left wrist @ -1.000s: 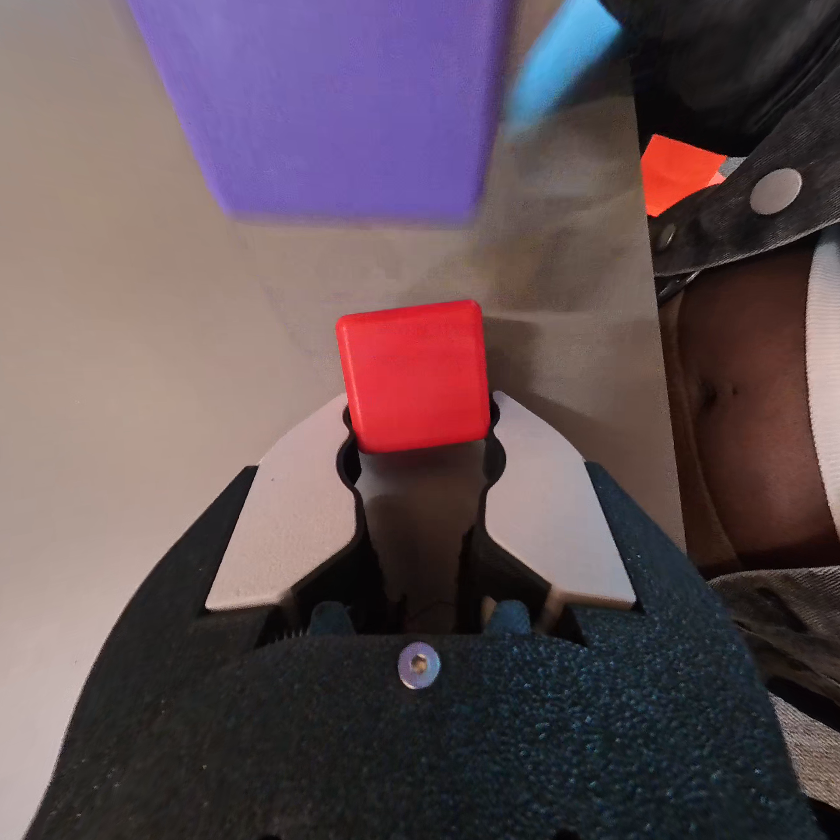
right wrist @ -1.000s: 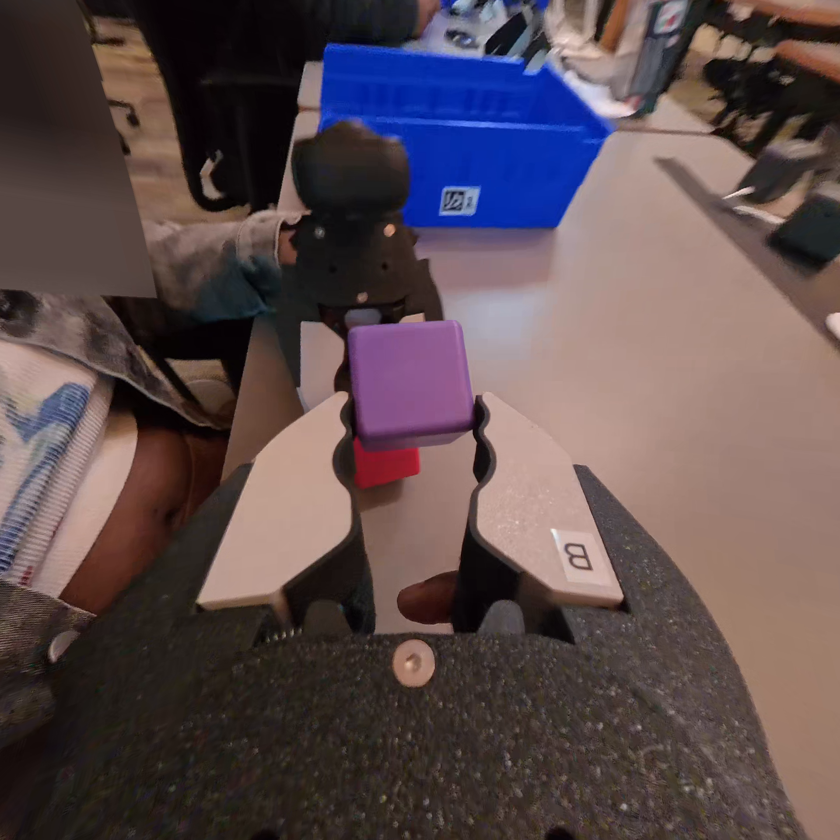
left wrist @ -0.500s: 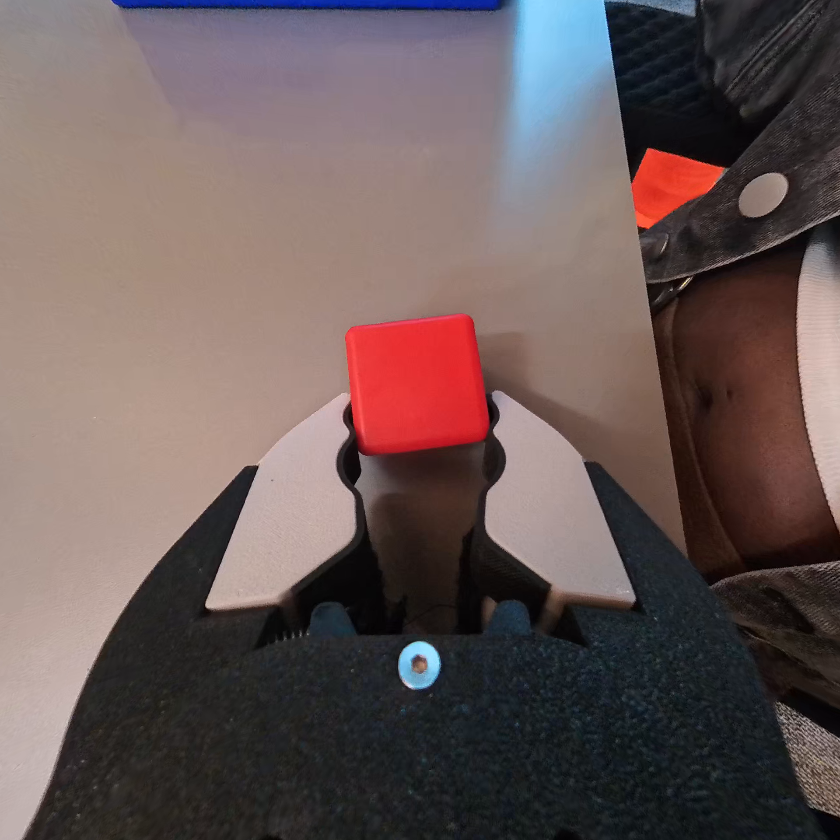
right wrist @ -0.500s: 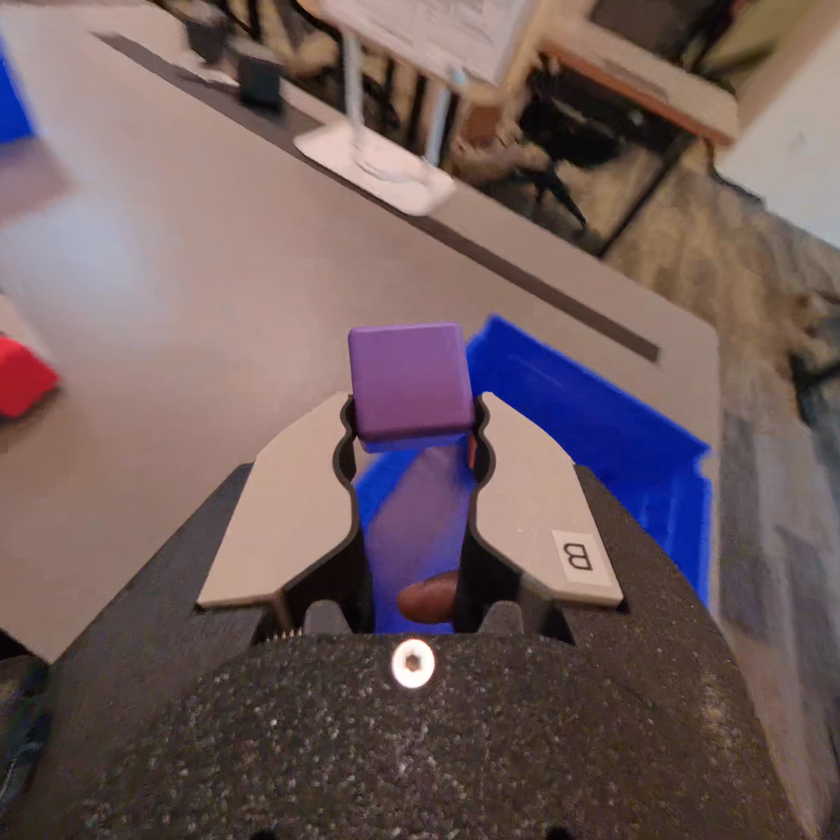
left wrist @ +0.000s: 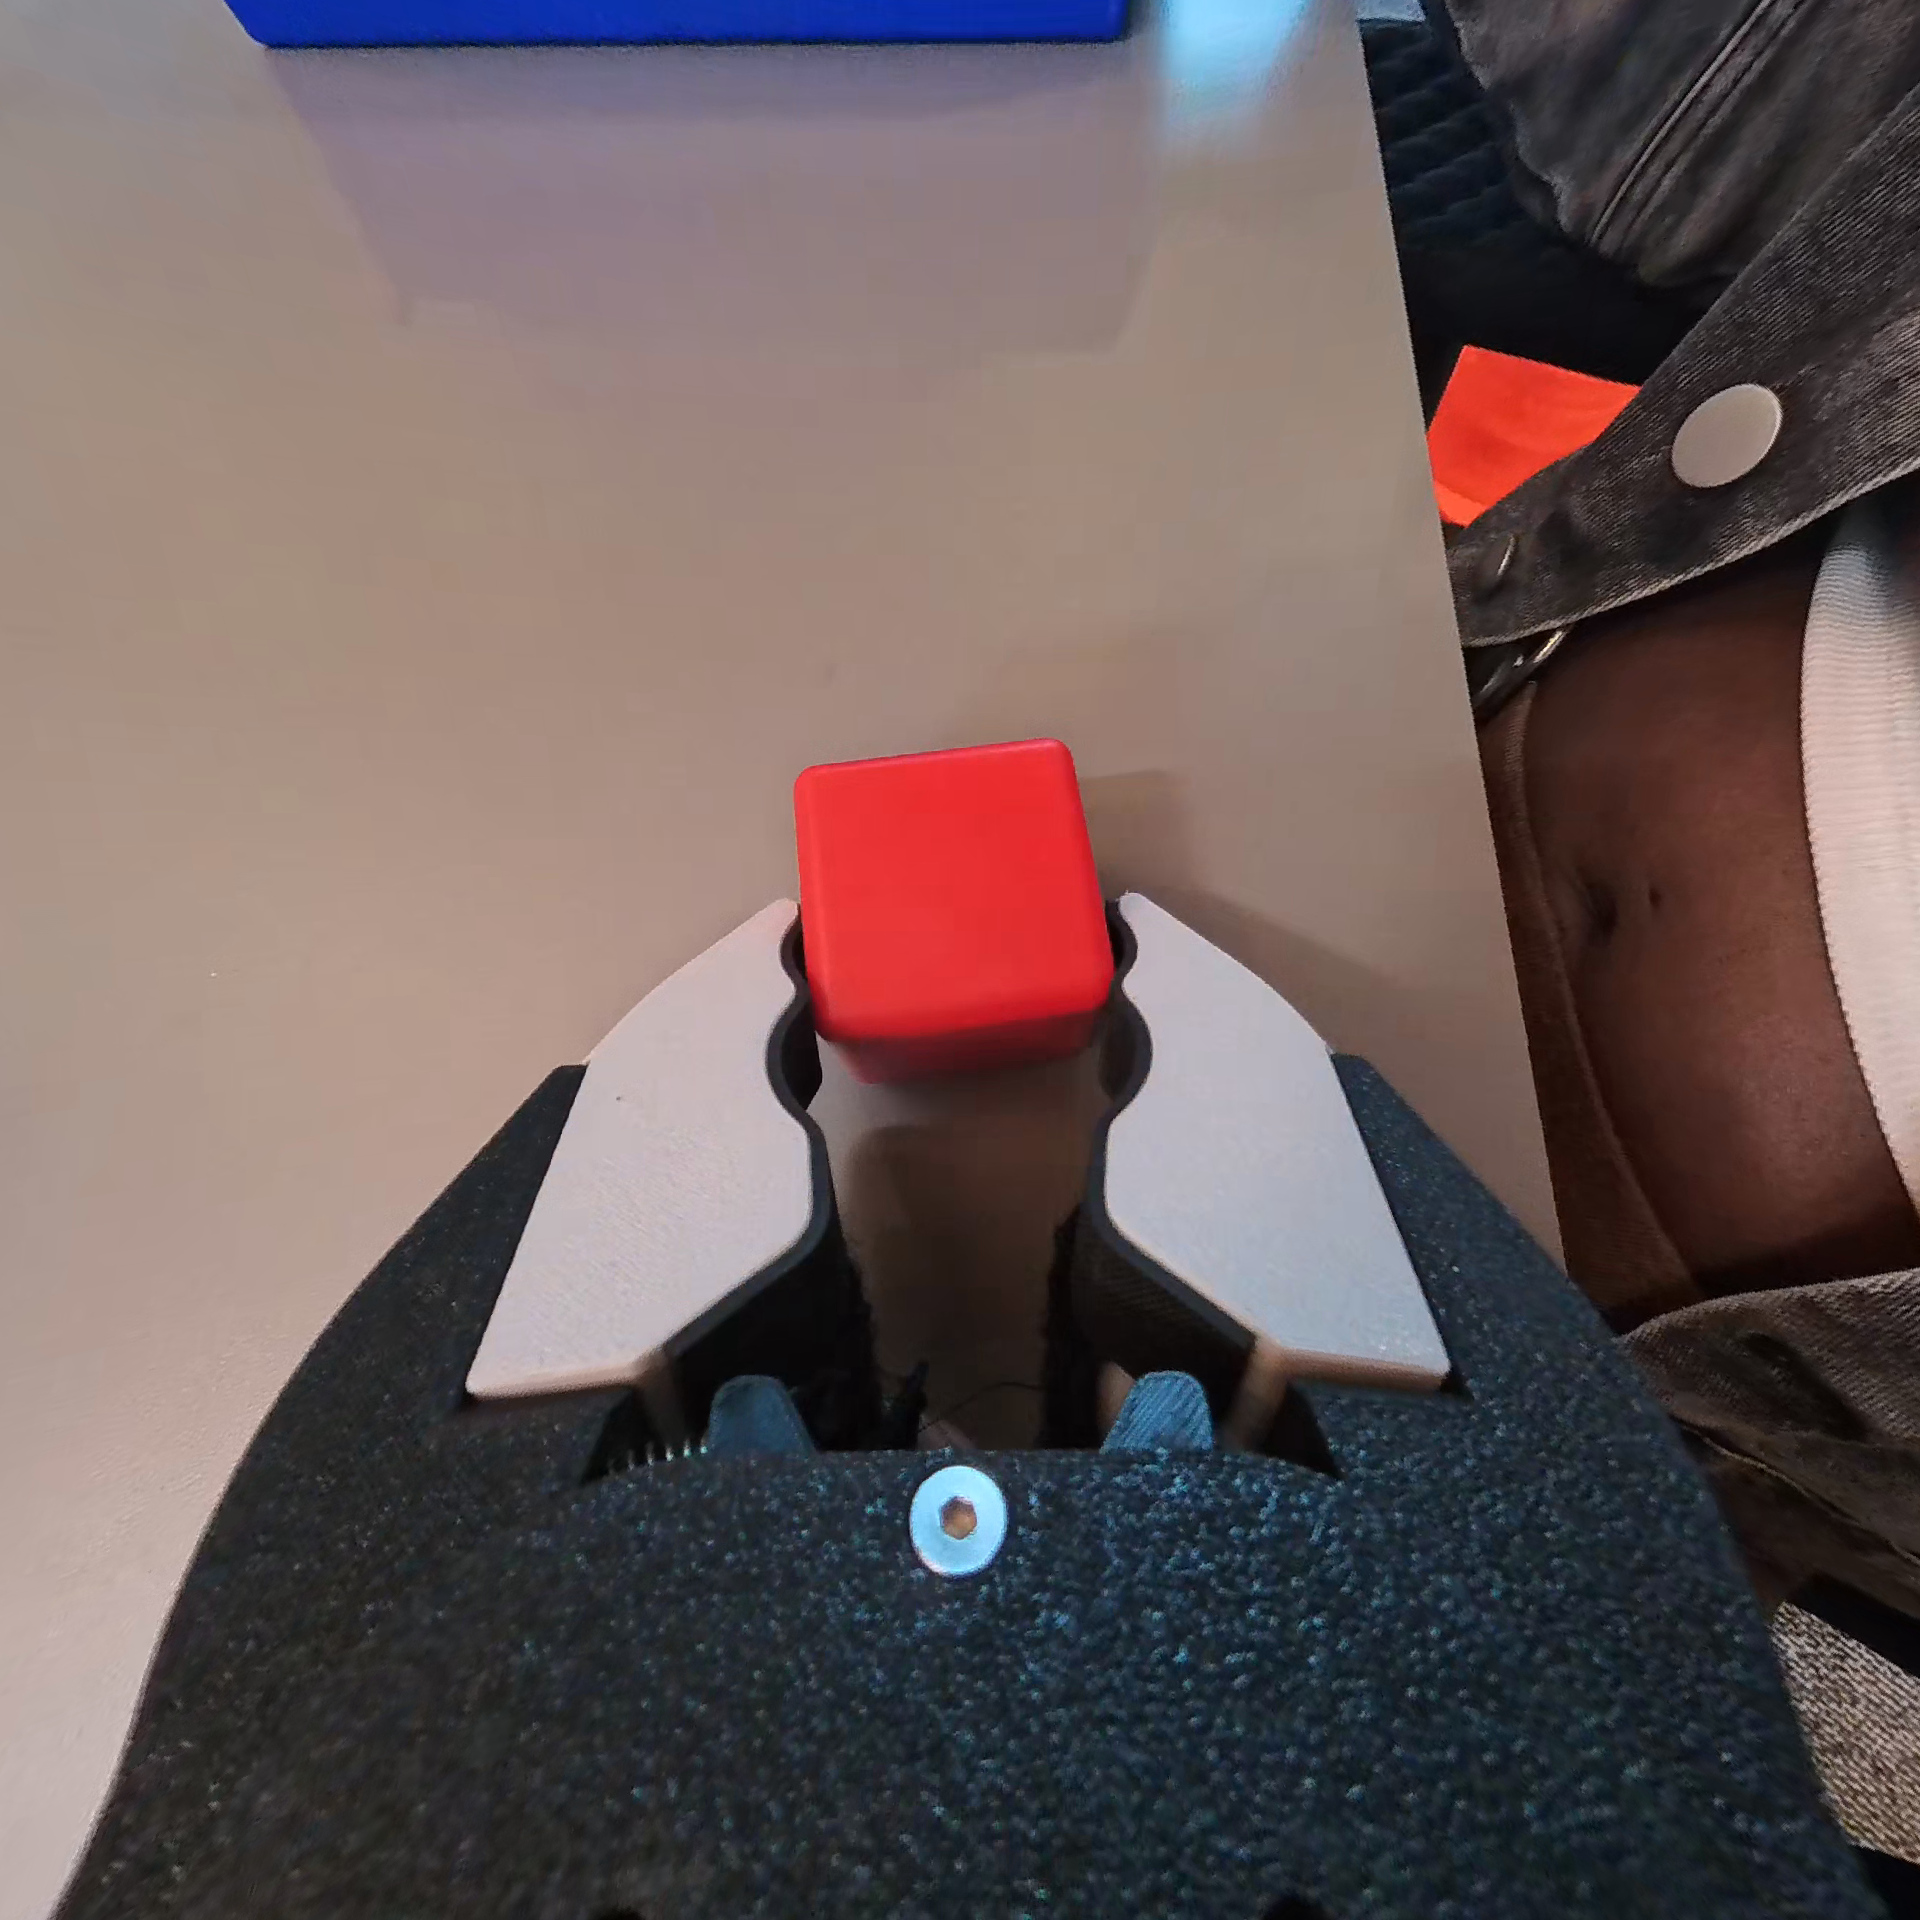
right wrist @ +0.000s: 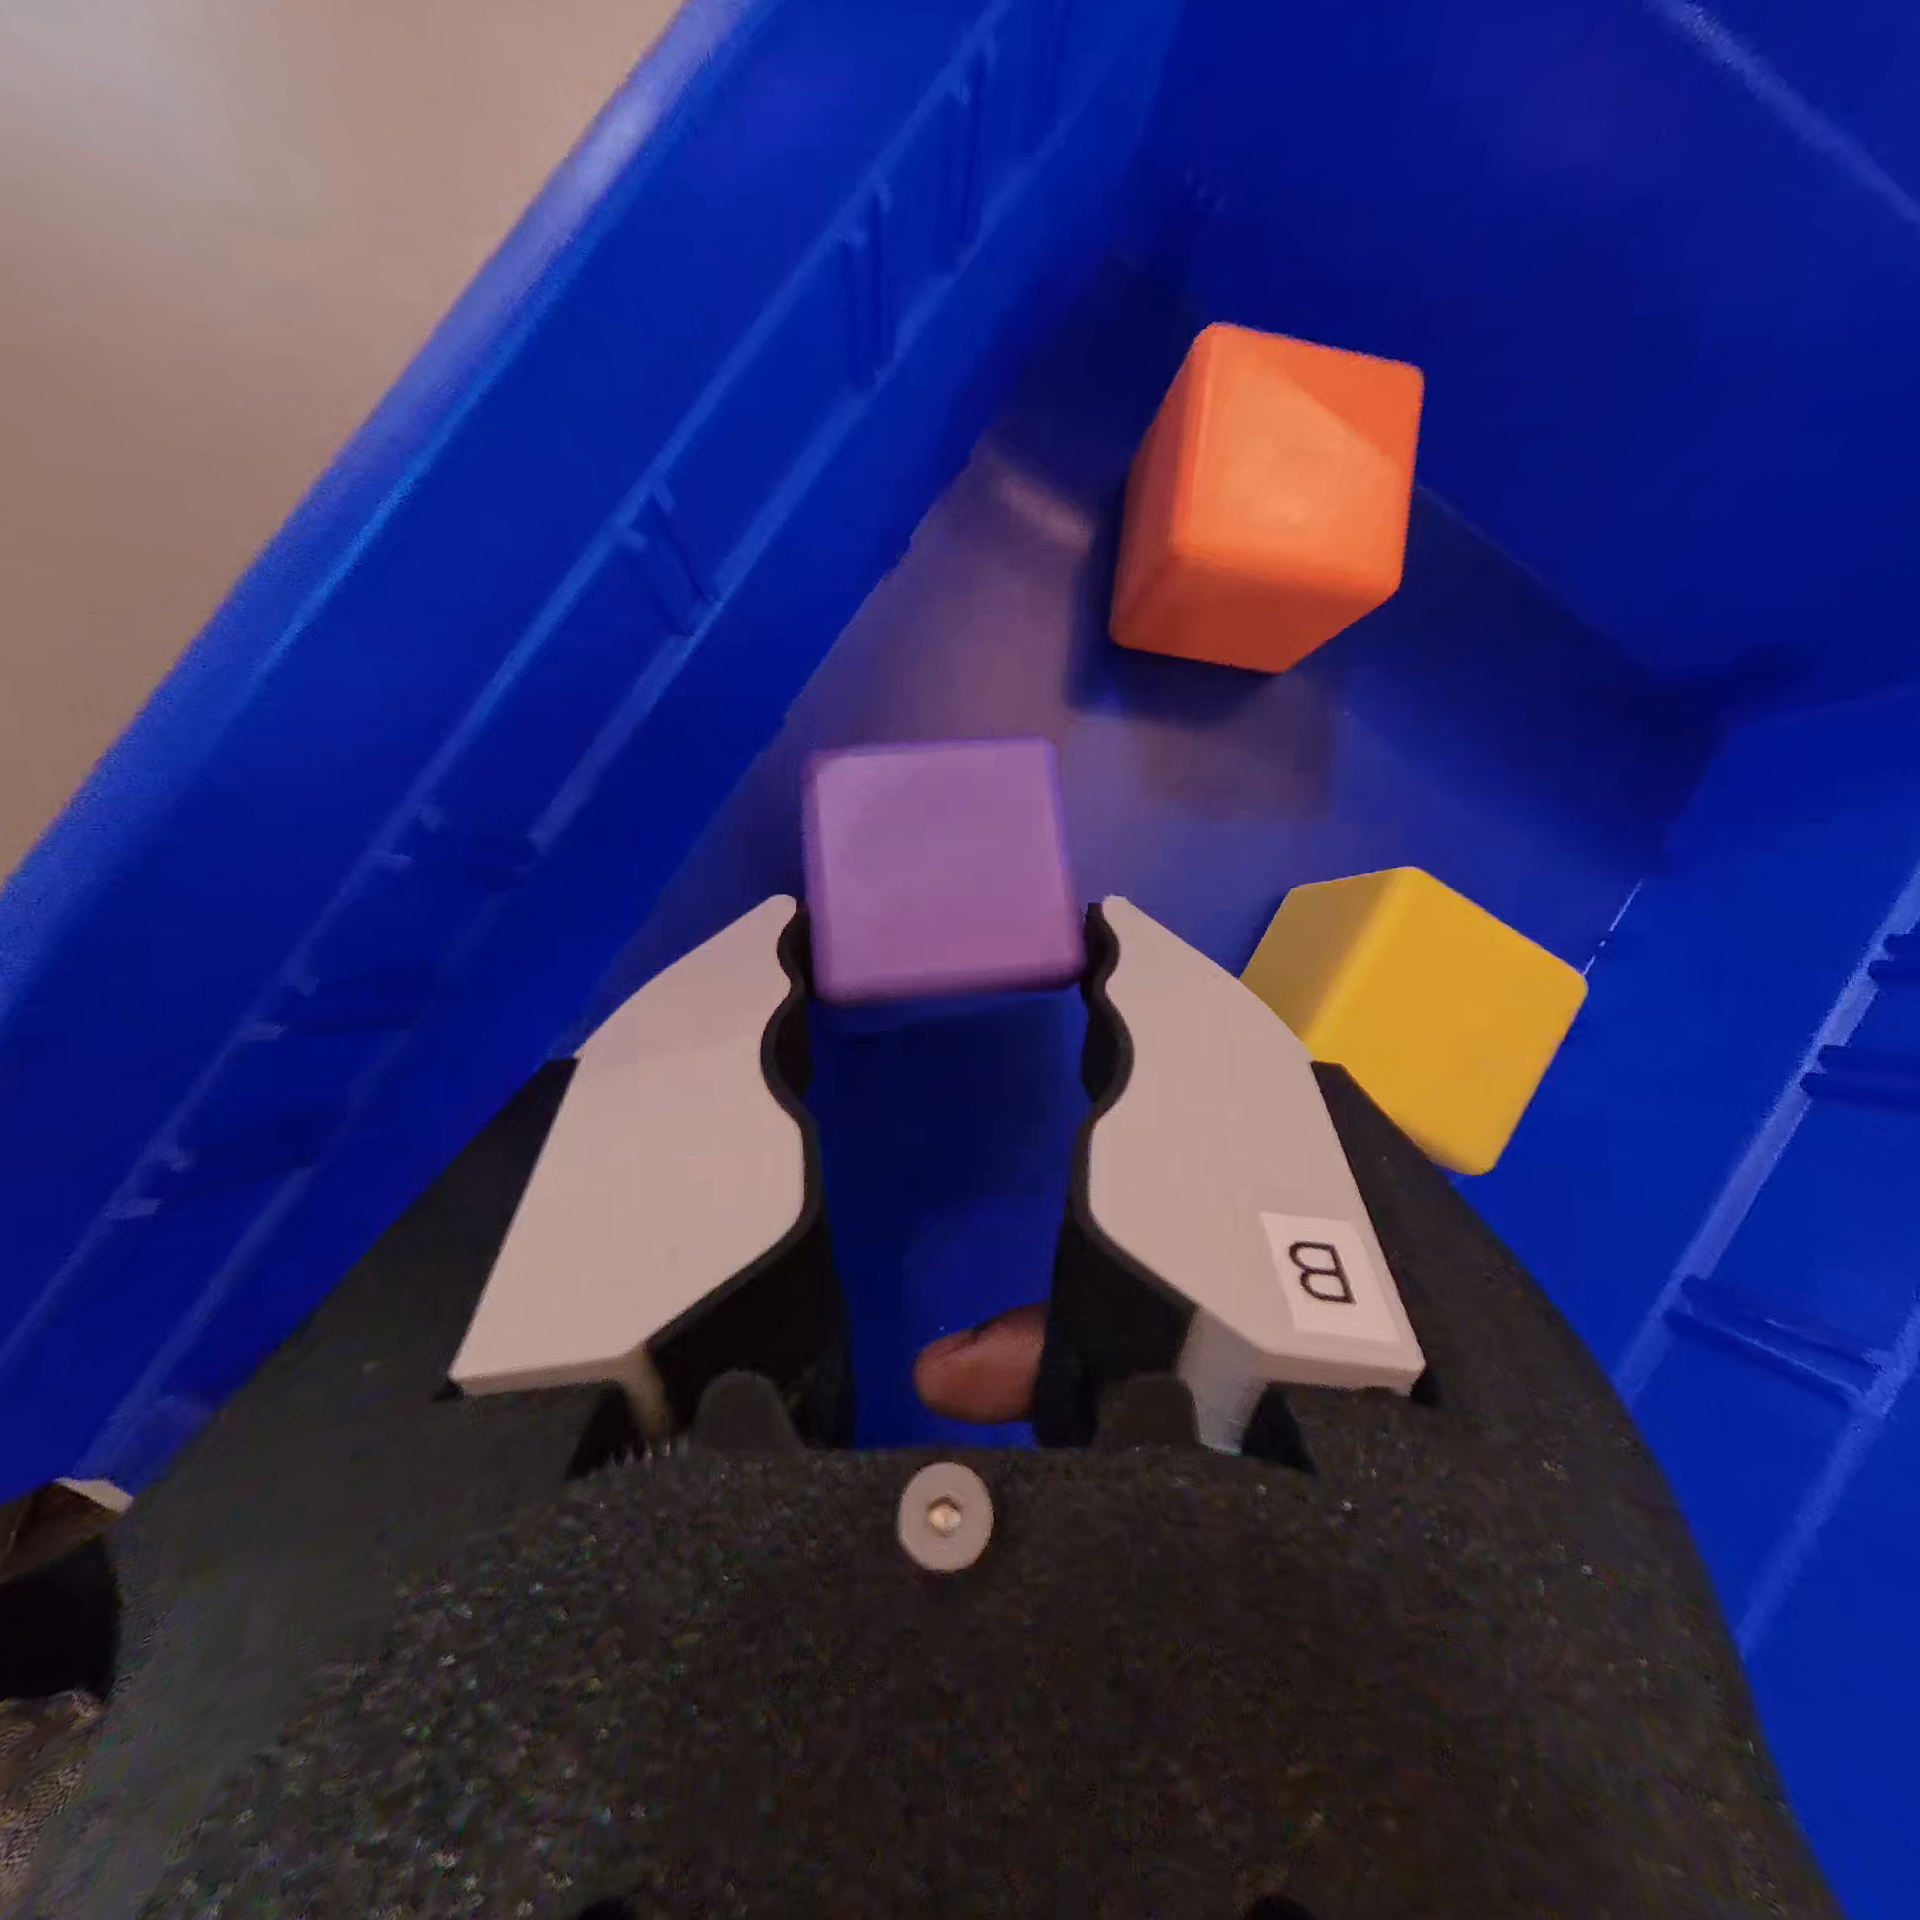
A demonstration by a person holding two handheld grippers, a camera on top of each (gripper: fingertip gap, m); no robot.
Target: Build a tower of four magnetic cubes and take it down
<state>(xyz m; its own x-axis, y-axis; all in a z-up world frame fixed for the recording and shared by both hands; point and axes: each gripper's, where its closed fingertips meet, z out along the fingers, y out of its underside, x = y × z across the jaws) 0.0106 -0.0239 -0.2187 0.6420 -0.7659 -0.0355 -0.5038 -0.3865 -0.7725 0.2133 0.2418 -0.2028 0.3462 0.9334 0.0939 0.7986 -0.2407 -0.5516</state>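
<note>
The left gripper [left wrist: 954, 940] is clamped on a red cube [left wrist: 948, 894], both fingertips pressed against its side faces. The cube sits low over the grey table [left wrist: 520, 623], close to the table's near edge beside the person's jacket [left wrist: 1714, 416]. Whether it rests on the surface or hangs just above it cannot be told. Farther off, the lower edge of a blue bin [left wrist: 675, 16] shows at the top of the left wrist view.

The right gripper [right wrist: 940, 940] grips a purple cube [right wrist: 935, 868] at its fingertips, held inside the blue bin [right wrist: 520, 623] above the bin floor. Just right of the fingers lies a yellow cube [right wrist: 1423, 1008]; farther back, near the corner, lies an orange cube [right wrist: 1268, 499].

Judged from this layout, the tower is being taken down, and the step in hand is depositing the purple cube.

Procedure:
- Lower the purple cube to the bin floor before opening the fingers.
- Keep it clear of the yellow cube; magnets may snap the two together and twist the cube in the grip.
- Hold the red cube steady until the right gripper is free.
</note>
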